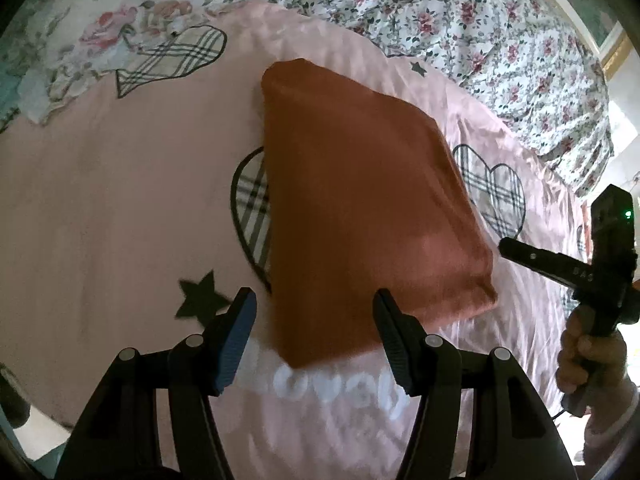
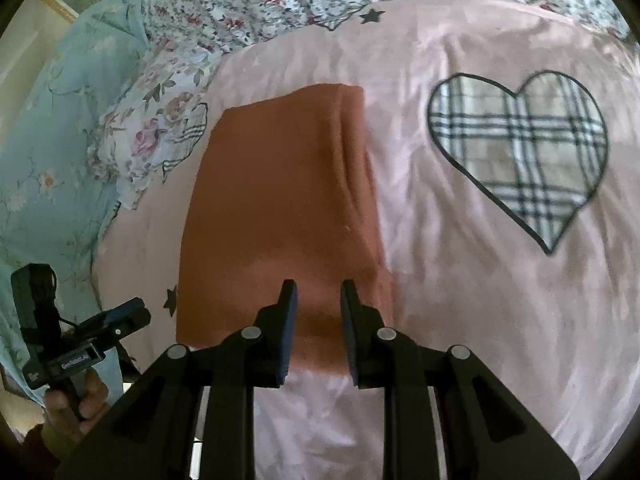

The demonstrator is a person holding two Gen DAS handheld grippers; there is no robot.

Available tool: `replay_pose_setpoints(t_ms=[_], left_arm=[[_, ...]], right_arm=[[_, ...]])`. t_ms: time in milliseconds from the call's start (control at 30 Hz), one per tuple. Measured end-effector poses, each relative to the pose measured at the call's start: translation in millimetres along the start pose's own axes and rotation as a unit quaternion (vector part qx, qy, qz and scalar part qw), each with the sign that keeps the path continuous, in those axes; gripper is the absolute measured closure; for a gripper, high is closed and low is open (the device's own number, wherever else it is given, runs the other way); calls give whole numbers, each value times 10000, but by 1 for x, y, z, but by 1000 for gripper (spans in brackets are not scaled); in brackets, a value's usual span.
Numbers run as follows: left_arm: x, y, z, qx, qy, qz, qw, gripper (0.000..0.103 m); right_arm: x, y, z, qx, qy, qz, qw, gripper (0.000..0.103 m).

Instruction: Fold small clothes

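Observation:
A rust-orange garment (image 1: pixel 360 200), folded into a neat rectangle, lies flat on the pink bed cover (image 1: pixel 120 220). My left gripper (image 1: pixel 316 304) hovers over its near edge with the jaws wide open and nothing between the blue pads (image 1: pixel 236 340). The right wrist view shows the same garment (image 2: pixel 280 200) under my right gripper (image 2: pixel 319 296), whose jaws stand a narrow gap apart and grip nothing. The right gripper (image 1: pixel 505 246) also shows in the left wrist view, beside the garment's right corner. At the right wrist view's lower left, a hand holds the left gripper (image 2: pixel 136 306).
The pink cover carries plaid hearts (image 2: pixel 516 156), black stars (image 1: pixel 200 296) and white lettering (image 1: pixel 332 396). A floral quilt (image 1: pixel 480 28) is bunched along the far side, and a light blue floral sheet (image 2: pixel 52 160) lies at the left. A hand (image 1: pixel 588 360) holds the right gripper's handle.

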State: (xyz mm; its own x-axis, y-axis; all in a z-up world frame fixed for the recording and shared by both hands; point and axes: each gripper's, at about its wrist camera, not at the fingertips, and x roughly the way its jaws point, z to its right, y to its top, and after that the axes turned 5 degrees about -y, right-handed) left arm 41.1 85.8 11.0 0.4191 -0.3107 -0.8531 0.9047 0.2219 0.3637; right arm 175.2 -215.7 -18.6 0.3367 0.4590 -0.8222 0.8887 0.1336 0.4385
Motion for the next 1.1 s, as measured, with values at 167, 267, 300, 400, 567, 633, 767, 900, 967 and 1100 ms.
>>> replay_pose_setpoints(t_ms=[167,267,300,400,567,633,767,900,967,1100], left_arm=[[17,23,-3,-32,-179,-49,9998,43],[28,34,-1,-1,-283,-85,9996,43],[30,36,0,-2,-328,-90,9994,43],[38,45,3,41,-496,-77,9987,43],[63,54,3,123,-445,-228,9987,43],[76,53,-1,138,-308,-363,9988,43],[93,53,-10,108,-83,-507,9986,37],[91,52,-8,150,-60,-514,9985,37],[88,50,-10,102,-61,-513,9986,37],[81,39,-13,-57,-86,-516,9986,37]], right_arm=[[22,21,0,103,-17,-67,9999,79],[35,33,2,135,-36,-120,9998,79],[39,37,2,143,-42,-133,9998,79],[47,46,4,183,-35,-141,9997,79],[62,50,9,176,62,-245,9995,79],[74,50,13,166,55,-385,9991,79],[87,52,24,288,2,-330,9990,97],[76,50,22,393,-34,-314,9987,98],[67,44,19,336,-57,-313,9989,94],[51,21,16,210,-65,-333,9992,94]])
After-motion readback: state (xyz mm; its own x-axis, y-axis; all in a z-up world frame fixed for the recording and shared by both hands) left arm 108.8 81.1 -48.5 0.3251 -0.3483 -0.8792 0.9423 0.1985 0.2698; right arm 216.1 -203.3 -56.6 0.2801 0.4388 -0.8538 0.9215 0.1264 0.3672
